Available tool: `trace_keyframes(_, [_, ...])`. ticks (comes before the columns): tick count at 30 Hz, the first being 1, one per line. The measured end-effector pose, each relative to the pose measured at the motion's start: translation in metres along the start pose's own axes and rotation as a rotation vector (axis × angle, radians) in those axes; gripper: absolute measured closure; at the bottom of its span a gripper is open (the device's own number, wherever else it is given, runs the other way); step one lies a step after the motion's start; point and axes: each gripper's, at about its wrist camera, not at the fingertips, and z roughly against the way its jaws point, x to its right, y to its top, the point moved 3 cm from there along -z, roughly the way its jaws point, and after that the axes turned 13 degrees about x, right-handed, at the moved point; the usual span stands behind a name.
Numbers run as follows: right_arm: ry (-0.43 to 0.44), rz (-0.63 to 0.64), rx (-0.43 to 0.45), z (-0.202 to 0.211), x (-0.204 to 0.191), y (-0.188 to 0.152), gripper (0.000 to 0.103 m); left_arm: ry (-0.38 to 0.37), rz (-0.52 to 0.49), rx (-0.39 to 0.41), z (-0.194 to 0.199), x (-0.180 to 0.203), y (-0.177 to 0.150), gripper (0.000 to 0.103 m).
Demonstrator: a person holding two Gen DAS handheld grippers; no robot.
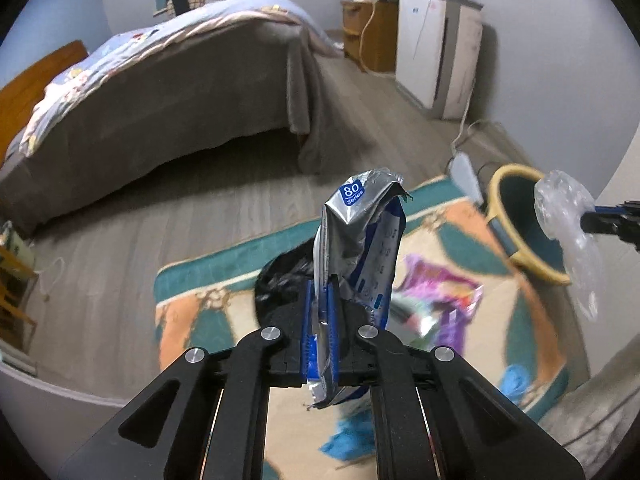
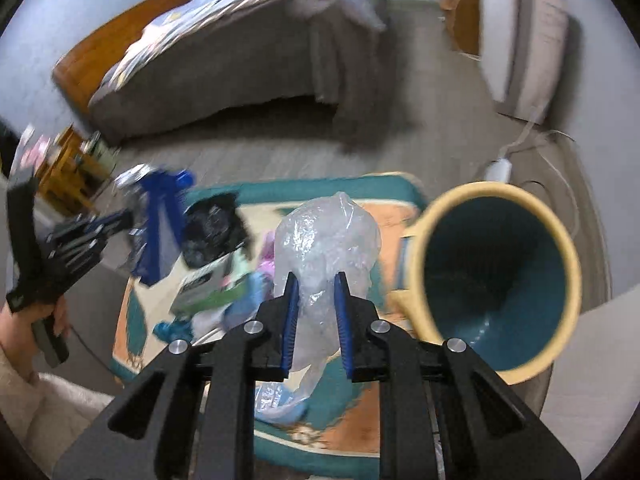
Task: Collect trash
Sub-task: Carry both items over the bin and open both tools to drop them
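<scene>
Left gripper (image 1: 322, 300) is clamped on a silver-and-blue foil wrapper (image 1: 360, 232), which stands up out of the jaws, clear of the rug (image 1: 192, 320).

Right gripper (image 2: 316, 292) is pinched on a crumpled clear plastic bag (image 2: 328, 236), pads pressing both sides, bag tail hanging below the fingers. In the left wrist view that bag sits right at the rim of the bin (image 1: 516, 216).

The bin is teal inside with a yellow rim, tipped toward the cameras at the rug's right edge.

Still on the rug: black plastic bag (image 2: 216, 232) near the far edge, purple snack wrapper (image 1: 436, 292) mid-rug, green-and-white packet (image 2: 212, 284), blue scraps (image 1: 348, 436) toward the near edge.

The right wrist view is motion-blurred. A hand (image 2: 36, 320) grips the left gripper's handle at the picture's left.
</scene>
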Motion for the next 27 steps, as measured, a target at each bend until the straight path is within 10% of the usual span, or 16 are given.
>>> trace_keyframes(13, [-0.360, -0.187, 0.122, 0.011, 0.146, 0.012, 0.086, -0.257, -0.103, 0.030, -0.034, 0.149, 0.055, 0.095])
trace_keyframes(21, [-0.431, -0.297, 0.108, 0.007, 0.192, -0.009, 0.083, -0.385, -0.179, -0.007, -0.079, 0.250, 0.067, 0.094])
trace_keyframes(27, [-0.460, -0.294, 0.122, 0.009, 0.193, -0.010, 0.048, -0.416, -0.183, -0.025, -0.100, 0.271, 0.067, 0.083])
